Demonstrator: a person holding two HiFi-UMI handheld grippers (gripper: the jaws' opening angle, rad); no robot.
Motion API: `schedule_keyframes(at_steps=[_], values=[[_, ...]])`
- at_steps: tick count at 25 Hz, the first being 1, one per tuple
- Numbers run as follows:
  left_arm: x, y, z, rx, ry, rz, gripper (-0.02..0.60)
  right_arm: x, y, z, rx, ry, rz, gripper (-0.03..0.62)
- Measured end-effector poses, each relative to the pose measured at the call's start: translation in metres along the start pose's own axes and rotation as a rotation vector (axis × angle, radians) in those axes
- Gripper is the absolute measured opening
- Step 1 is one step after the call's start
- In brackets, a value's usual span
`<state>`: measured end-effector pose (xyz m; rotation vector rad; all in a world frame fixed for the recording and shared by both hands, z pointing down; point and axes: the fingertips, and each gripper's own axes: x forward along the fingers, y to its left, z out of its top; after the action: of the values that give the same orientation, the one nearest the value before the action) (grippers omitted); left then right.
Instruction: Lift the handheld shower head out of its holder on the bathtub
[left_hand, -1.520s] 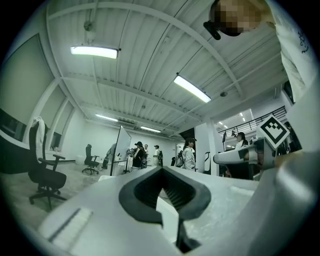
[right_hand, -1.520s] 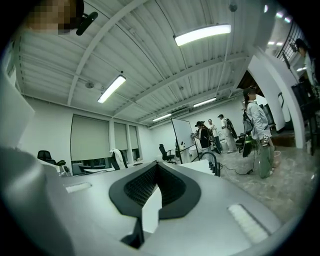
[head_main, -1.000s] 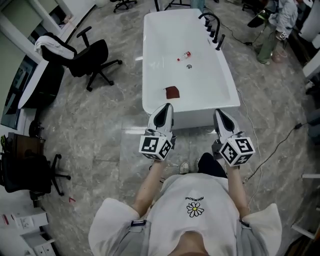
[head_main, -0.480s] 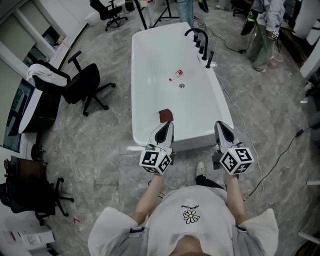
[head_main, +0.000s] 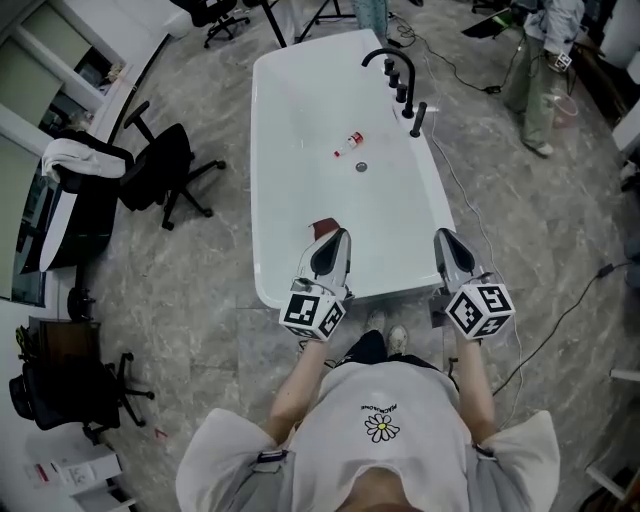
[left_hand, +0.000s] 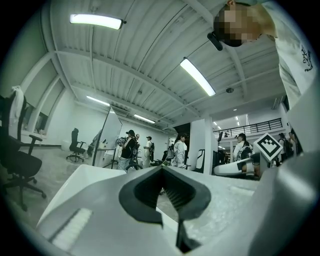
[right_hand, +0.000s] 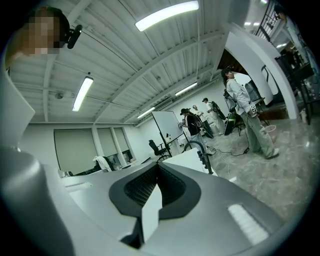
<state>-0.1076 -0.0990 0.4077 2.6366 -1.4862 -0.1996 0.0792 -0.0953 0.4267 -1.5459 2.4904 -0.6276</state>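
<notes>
The white bathtub (head_main: 290, 120) fills the top middle of the head view. On its far right rim stand a black gooseneck faucet (head_main: 388, 60) and, just nearer, the black handheld shower head (head_main: 418, 118) upright in its holder. In the right gripper view the faucet (right_hand: 199, 148) shows far ahead. My left gripper (head_main: 337, 237) is shut and empty over the tub's near end. To the right, just outside the near right corner, my right gripper (head_main: 443, 238) is also shut and empty. Both are far from the shower head.
Inside the tub lie a small red-and-white bottle (head_main: 348, 143), a drain (head_main: 361, 166) and a reddish-brown cloth (head_main: 322, 229). Black office chairs (head_main: 160, 165) stand to the left. A person (head_main: 545, 60) stands at the far right, and cables (head_main: 470, 215) run along the floor beside the tub.
The person has stepped closer to the tub. Both grippers, still shut, have come forward from the floor in front of the tub to its near end.
</notes>
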Motion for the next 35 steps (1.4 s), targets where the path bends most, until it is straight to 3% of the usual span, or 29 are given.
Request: schedule_keyframes(at_steps=[13,20,27,35], values=[[0.091,0.092,0.011,-0.065,-0.063,-0.003,0.000,0.114,-0.004,0.026,-0.072,-0.009,-0.038,0.025],[0.155,0.083,0.007,-0.057,-0.054,0.001,0.000,0.141,-0.066,0.044,-0.067,-0.002,-0.062,0.025],[0.203,0.061,-0.011,-0.014,0.000,0.001,0.000,0.168,-0.118,0.050,-0.084,0.008,-0.008,0.025],[0.266,0.057,-0.030,0.000,-0.012,-0.009,0.000,0.213,-0.179,0.058,-0.136,0.050,0.016,0.055]])
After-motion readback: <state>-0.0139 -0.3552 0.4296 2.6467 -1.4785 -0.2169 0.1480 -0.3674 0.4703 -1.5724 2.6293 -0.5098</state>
